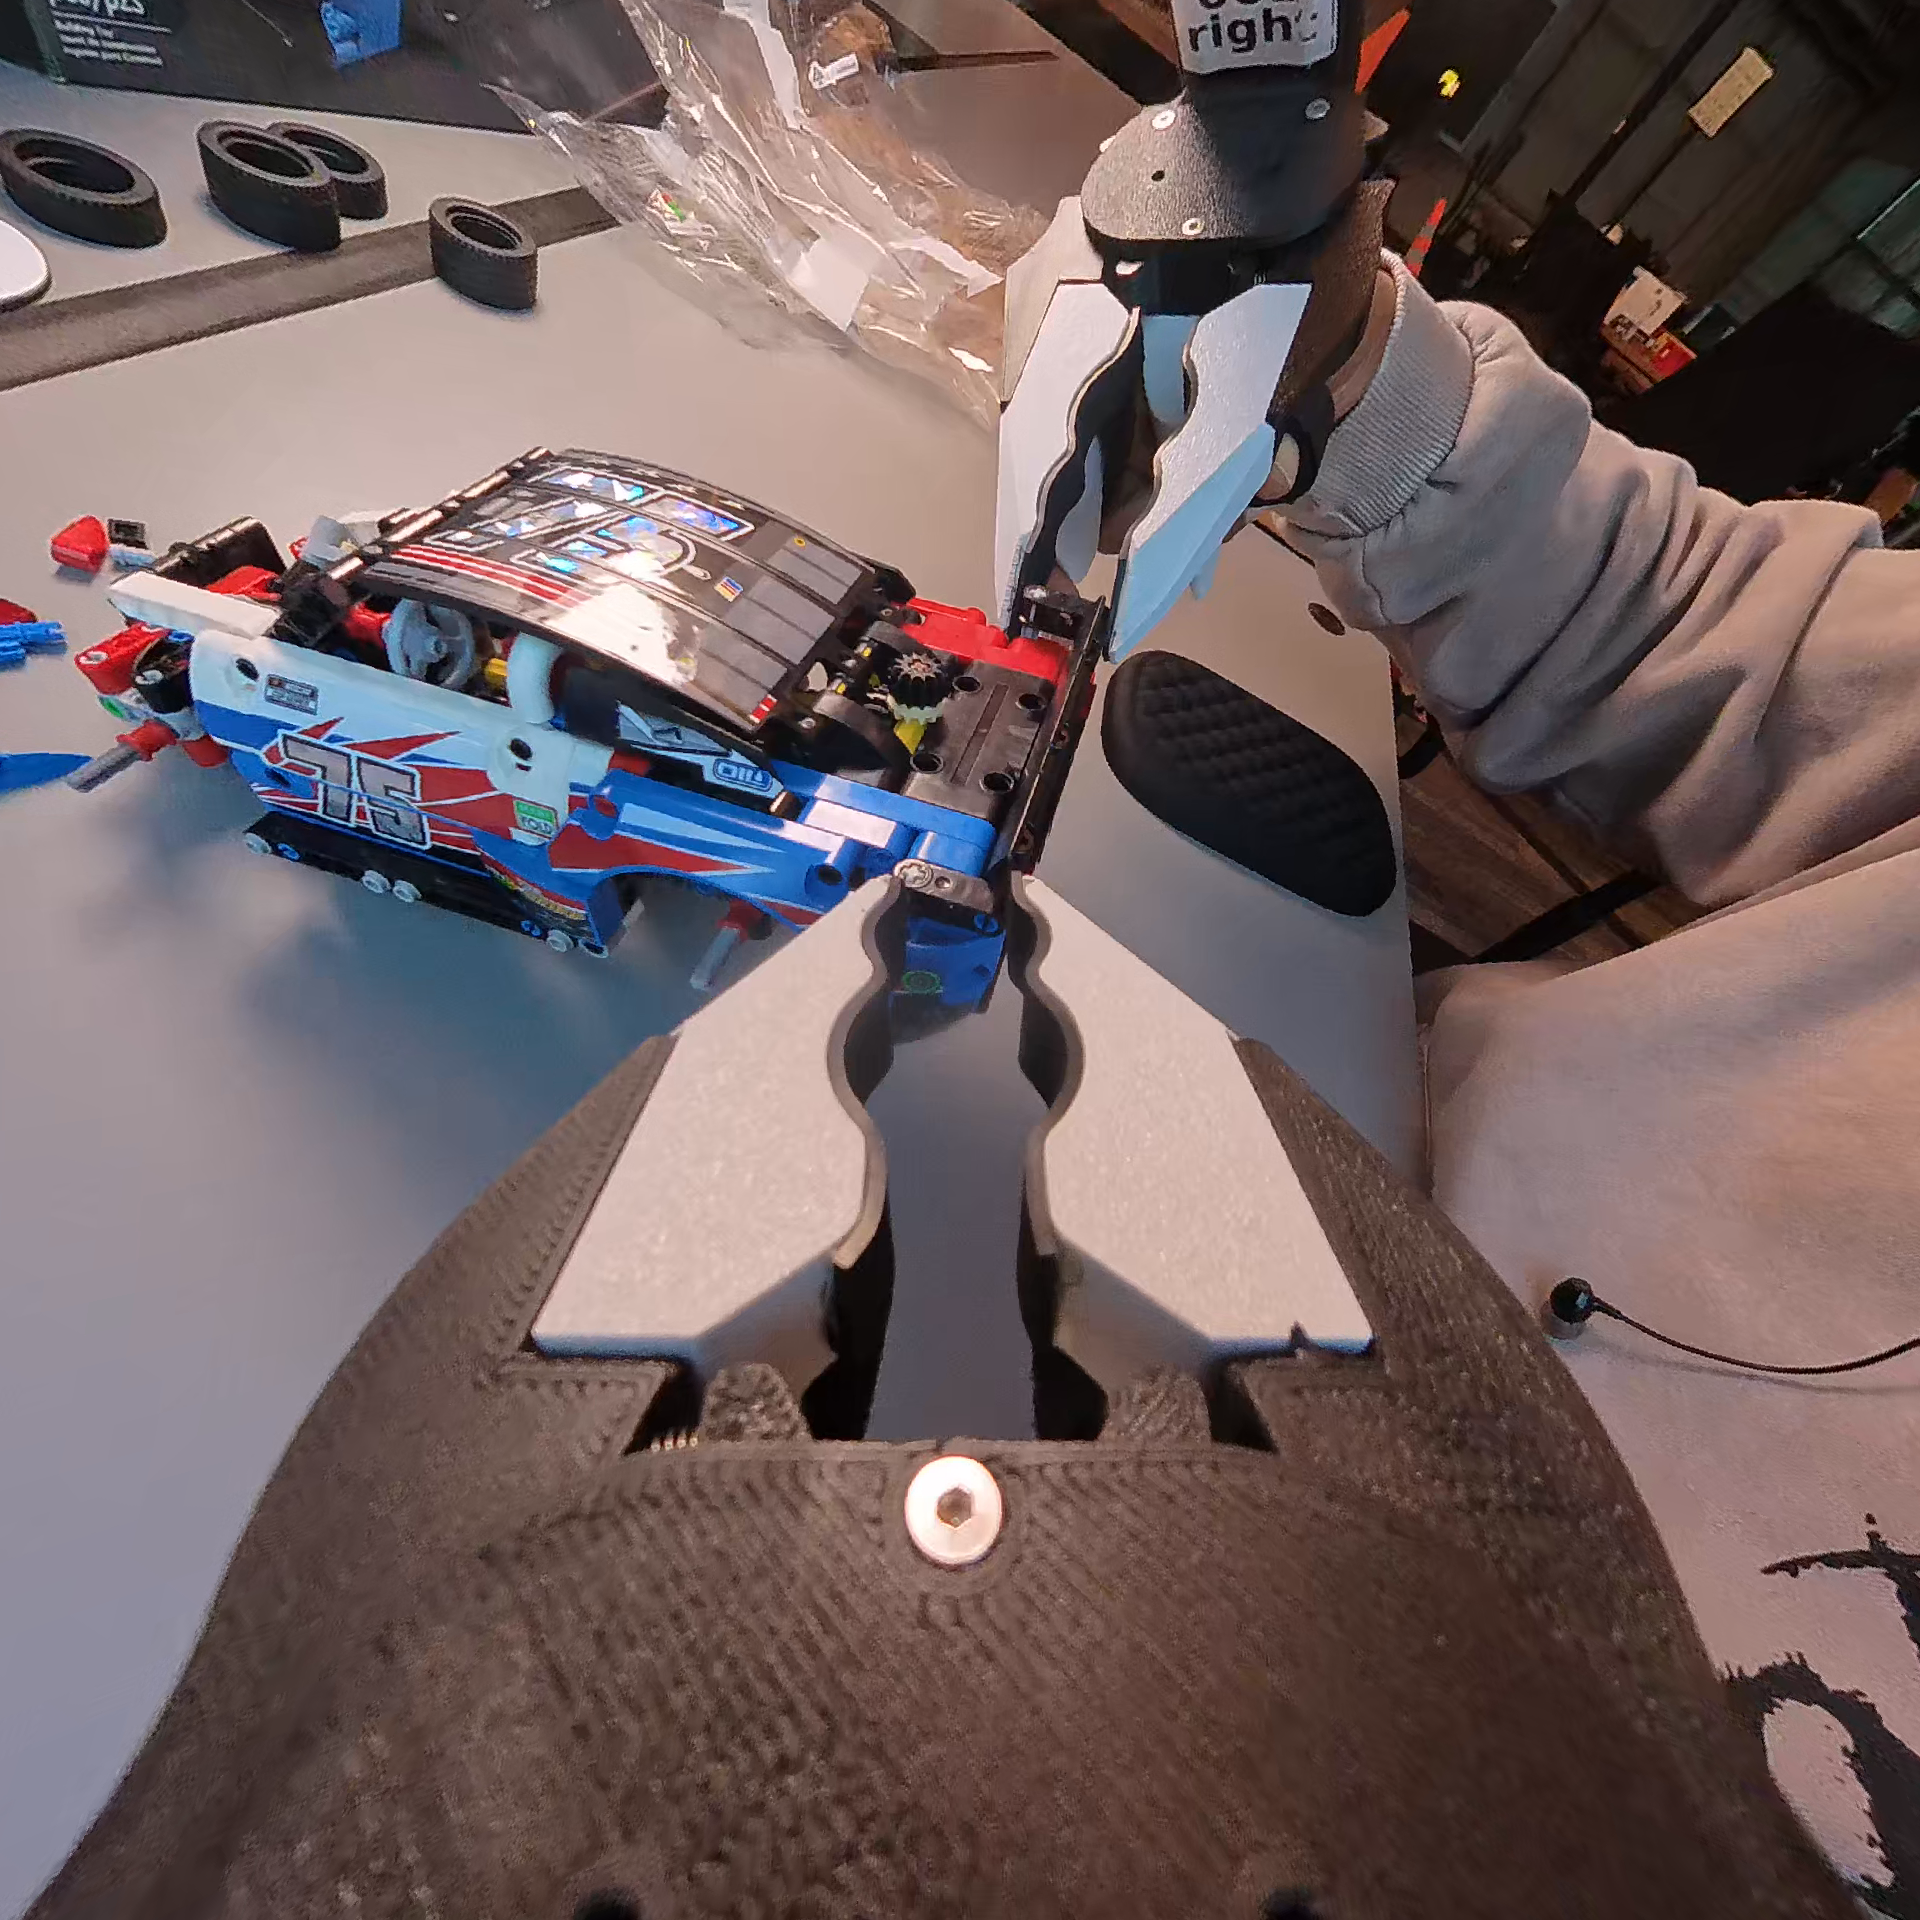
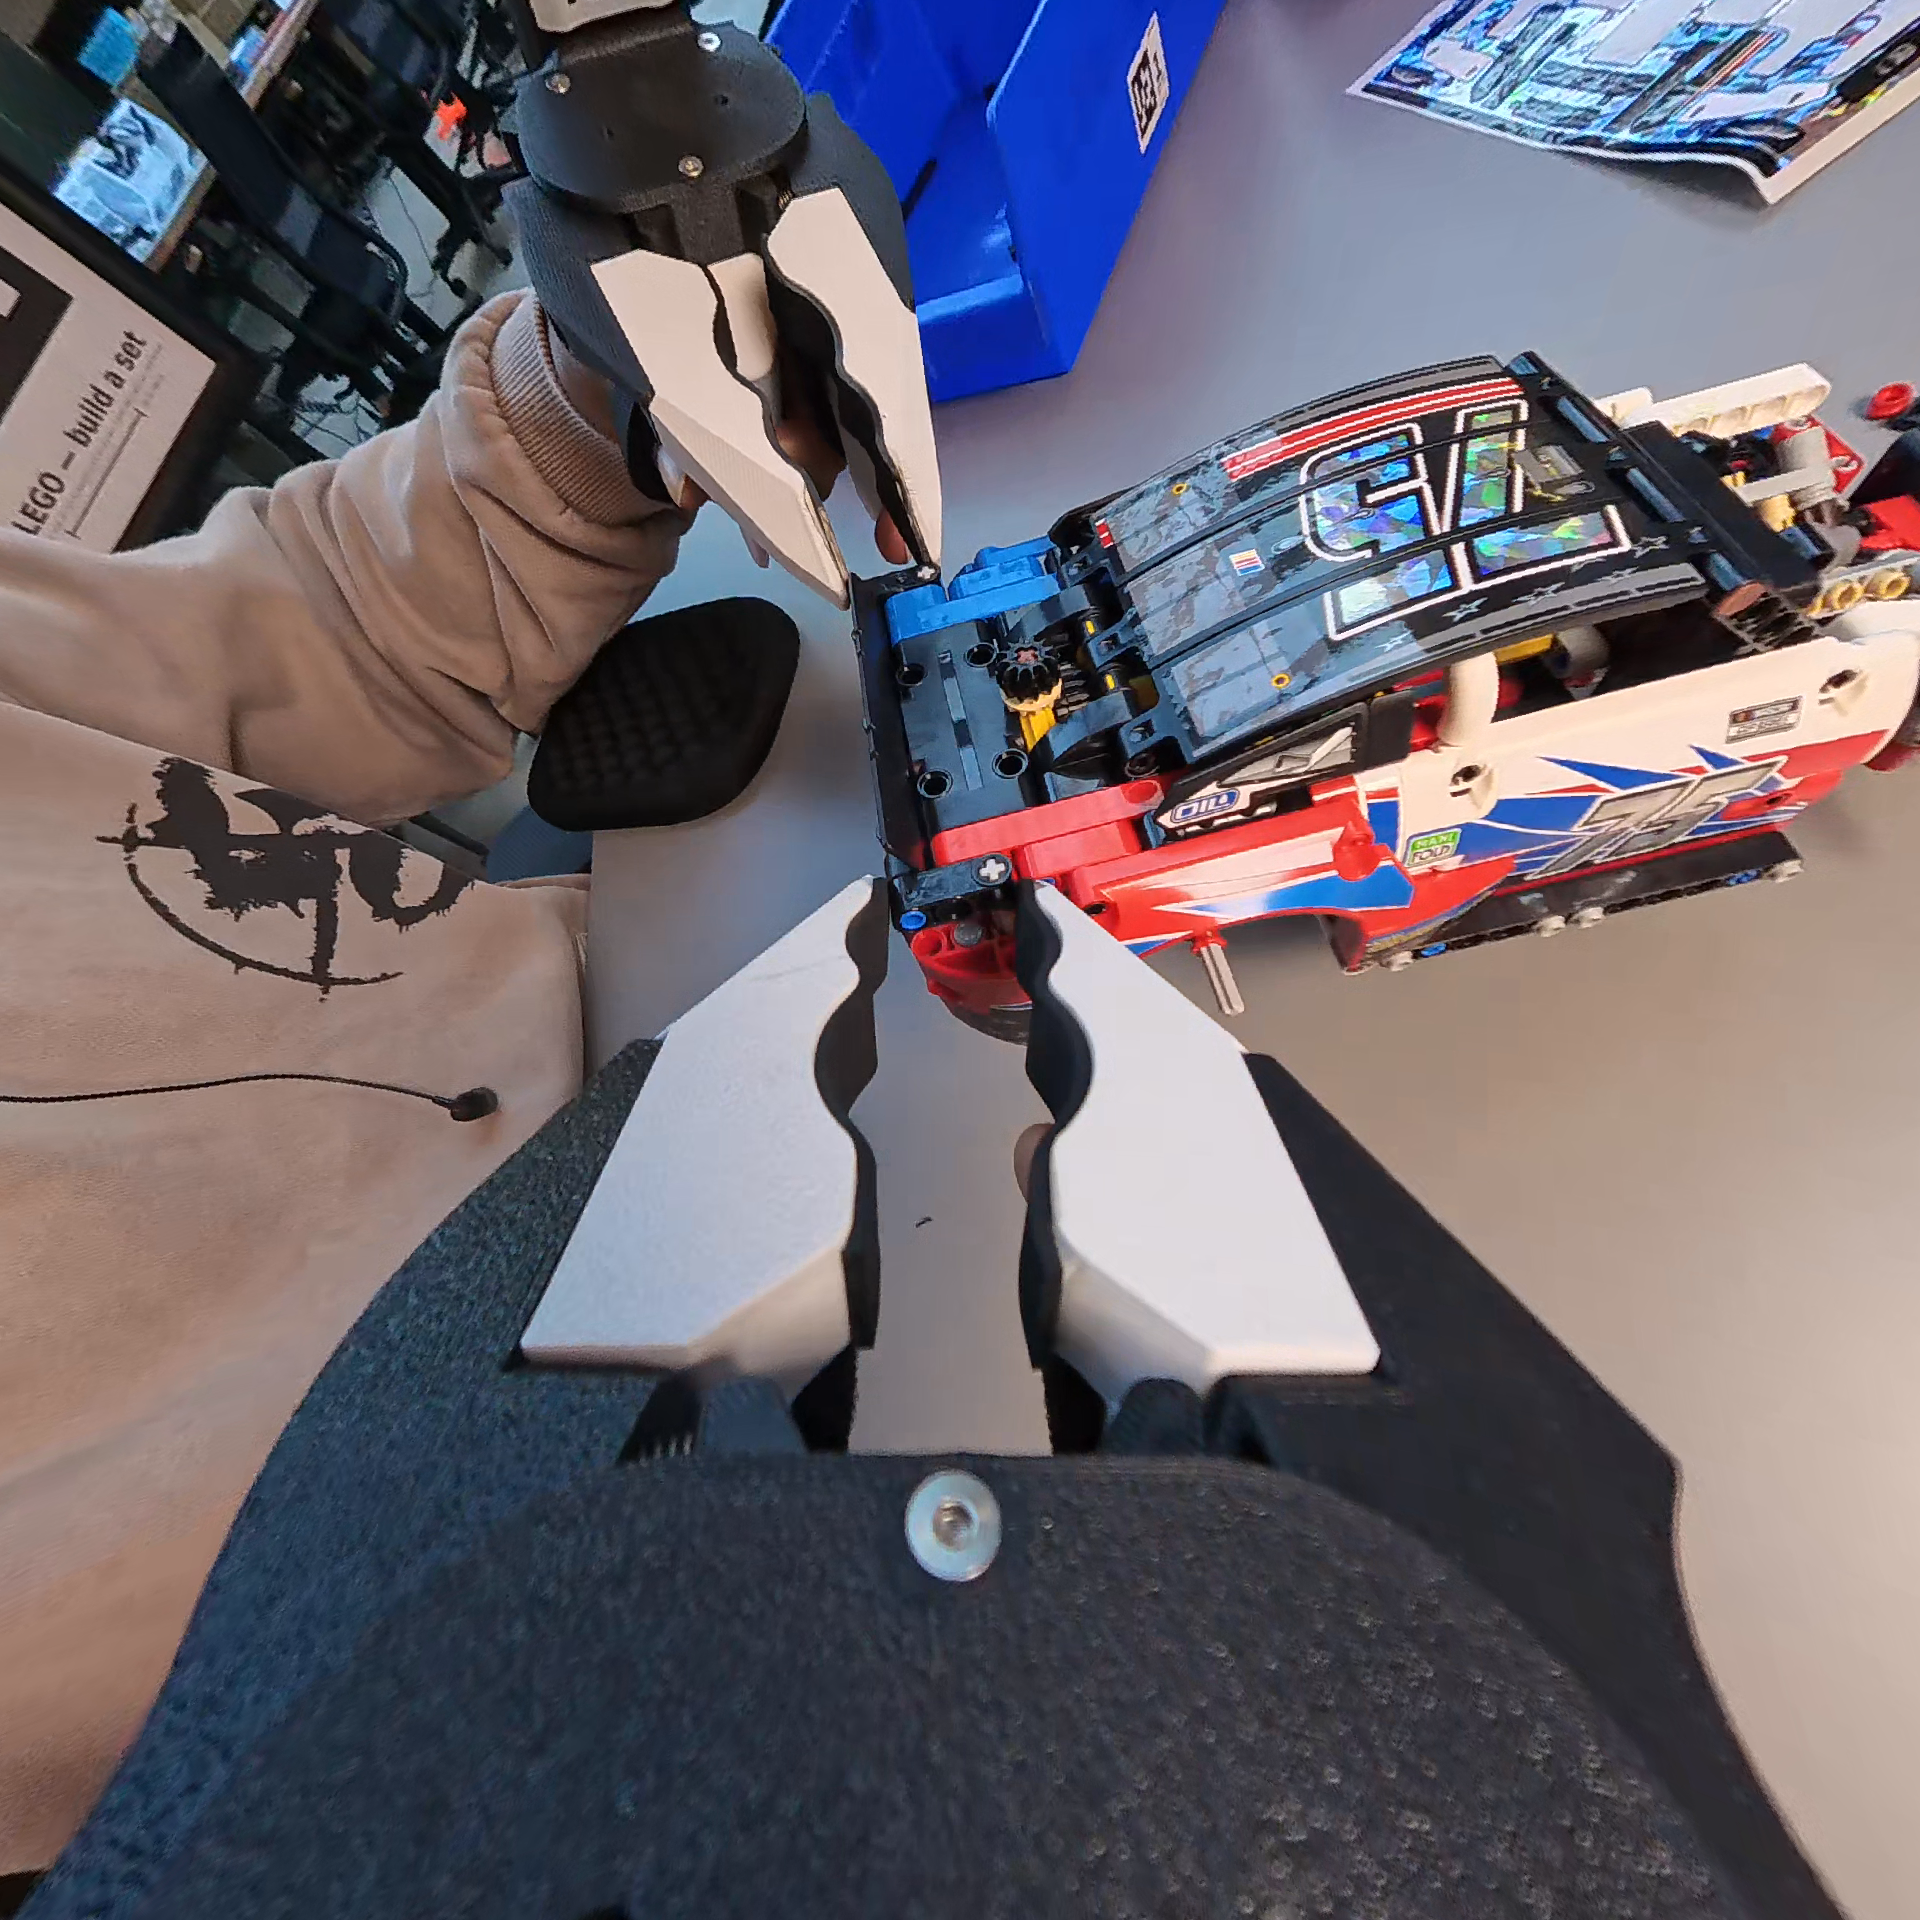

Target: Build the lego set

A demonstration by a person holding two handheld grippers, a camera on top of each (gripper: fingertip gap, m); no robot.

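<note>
On the grey table (image 1: 312,1091): car (image 1: 540,717) rests on its underside, near the person's edge, rear end toward both grippers.
Build state: body panels and roof fitted; tyres (image 1: 281,182) lie loose at the far side, so wheels appear not yet mounted.
Rear bar: black beam (image 2: 883,727) stands across the car's tail, a small black connector at each end.
Left gripper (image 1: 951,904): fingers partly spread, tips bracketing the connector at the blue corner; whether they clamp it cannot be told.
Right gripper (image 2: 951,899): same gap, tips either side of the connector at the red corner; contact cannot be told.
Pose: both grippers angle down and inward onto the tail from opposite sides, tips level with the beam ends.
Handling: car is likely light, rigid plastic; pinned joints probably pop apart under twist. The stickered roof looks glossy and slippery.
Grip point: take the beam ends or the solid rear frame, not the roof or thin side panels.
Nearby: black pad (image 1: 1247,779) lies just beside the tail; plastic bag (image 1: 790,208) and booklet (image 2: 1652,83) well apart.
</note>
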